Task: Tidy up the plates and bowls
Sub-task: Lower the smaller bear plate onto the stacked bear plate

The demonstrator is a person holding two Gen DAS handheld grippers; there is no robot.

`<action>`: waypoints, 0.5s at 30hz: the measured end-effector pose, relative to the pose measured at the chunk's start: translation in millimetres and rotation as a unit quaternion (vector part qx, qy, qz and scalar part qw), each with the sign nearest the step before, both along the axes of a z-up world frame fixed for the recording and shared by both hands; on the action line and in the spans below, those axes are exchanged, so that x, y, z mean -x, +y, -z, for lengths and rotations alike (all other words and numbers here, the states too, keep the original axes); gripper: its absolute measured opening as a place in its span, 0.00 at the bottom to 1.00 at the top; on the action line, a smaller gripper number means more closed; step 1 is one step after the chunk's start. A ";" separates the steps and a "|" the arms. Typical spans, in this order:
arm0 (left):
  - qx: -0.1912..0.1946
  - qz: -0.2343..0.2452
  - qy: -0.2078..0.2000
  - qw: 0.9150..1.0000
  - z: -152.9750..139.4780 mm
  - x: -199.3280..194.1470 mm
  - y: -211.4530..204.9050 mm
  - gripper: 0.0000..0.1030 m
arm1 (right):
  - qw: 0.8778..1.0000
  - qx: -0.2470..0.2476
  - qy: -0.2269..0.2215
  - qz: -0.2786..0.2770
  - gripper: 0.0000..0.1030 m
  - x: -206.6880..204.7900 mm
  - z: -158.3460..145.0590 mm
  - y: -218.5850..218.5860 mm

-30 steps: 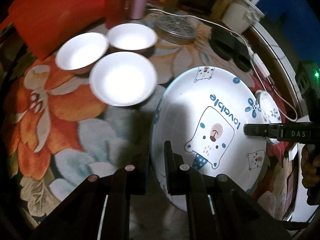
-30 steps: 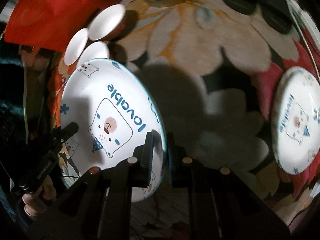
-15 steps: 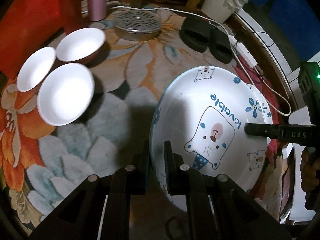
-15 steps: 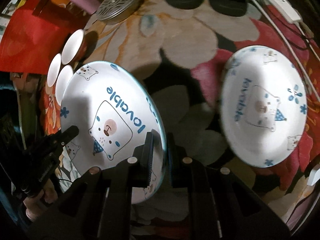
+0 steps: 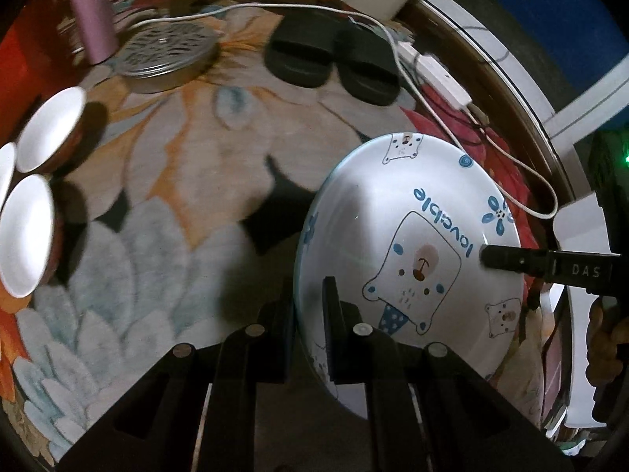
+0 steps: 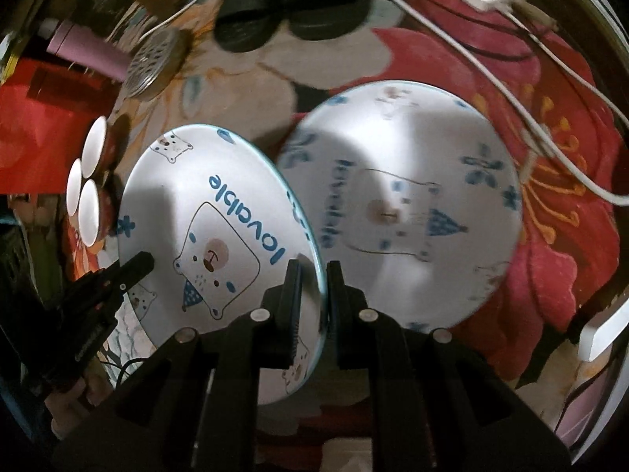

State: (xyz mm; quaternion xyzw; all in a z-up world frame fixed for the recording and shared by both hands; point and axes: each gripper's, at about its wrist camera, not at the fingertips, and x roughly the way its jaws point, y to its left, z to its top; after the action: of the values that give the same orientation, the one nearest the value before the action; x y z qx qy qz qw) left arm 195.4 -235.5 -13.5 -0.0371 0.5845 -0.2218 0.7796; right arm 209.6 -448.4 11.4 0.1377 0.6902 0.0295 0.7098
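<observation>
We are holding the bear plate (image 5: 412, 236) above the flowered rug (image 5: 177, 204), our left claw (image 5: 308, 326) and right claw (image 6: 314, 299) each pinching an opposite rim, beside a second bear plate (image 6: 401, 212) lying on the rug.

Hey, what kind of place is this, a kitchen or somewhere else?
Probably not a kitchen: it looks like the floor of a lived-in room at home. The dishes sit on a flowered rug, beside a pair of black slippers and a white power strip with trailing cords.
</observation>
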 end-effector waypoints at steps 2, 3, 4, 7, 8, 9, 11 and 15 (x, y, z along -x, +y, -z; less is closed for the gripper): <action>0.000 0.008 0.002 1.000 2.6 0.0 -14.8 0.10 | 1.000 0.000 0.002 0.010 0.13 0.8 2.1 -14.7; 0.000 0.010 0.003 1.000 3.6 0.0 -19.3 0.10 | 1.000 0.000 0.003 0.015 0.13 1.1 3.1 -22.1; 0.002 0.012 0.005 1.000 4.8 -0.7 -25.5 0.10 | 1.000 0.001 0.004 0.017 0.13 1.0 3.5 -27.0; 0.006 0.016 0.007 1.000 5.5 -2.9 -42.7 0.10 | 1.000 0.006 0.002 0.030 0.13 -0.1 3.0 -45.2; 0.007 0.017 0.006 1.000 4.8 -3.5 -47.5 0.10 | 0.999 0.007 0.001 0.032 0.13 -1.2 2.7 -49.7; 0.007 0.019 0.004 1.000 4.1 -4.5 -52.6 0.10 | 0.999 0.009 -0.002 0.036 0.13 -2.2 1.4 -55.9; 0.007 0.021 0.000 1.000 2.1 -6.8 -63.0 0.10 | 0.999 0.013 -0.008 0.040 0.13 -4.3 -0.2 -65.0; 0.006 0.022 -0.001 1.000 2.5 -12.9 -81.6 0.10 | 0.999 0.018 -0.014 0.046 0.13 -9.4 -1.1 -80.6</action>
State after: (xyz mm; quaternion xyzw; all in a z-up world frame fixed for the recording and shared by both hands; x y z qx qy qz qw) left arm 208.3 -317.0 -16.0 -0.0285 0.5828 -0.2427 0.7750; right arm 219.0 -528.9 12.4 0.1559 0.6734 -0.0141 0.7225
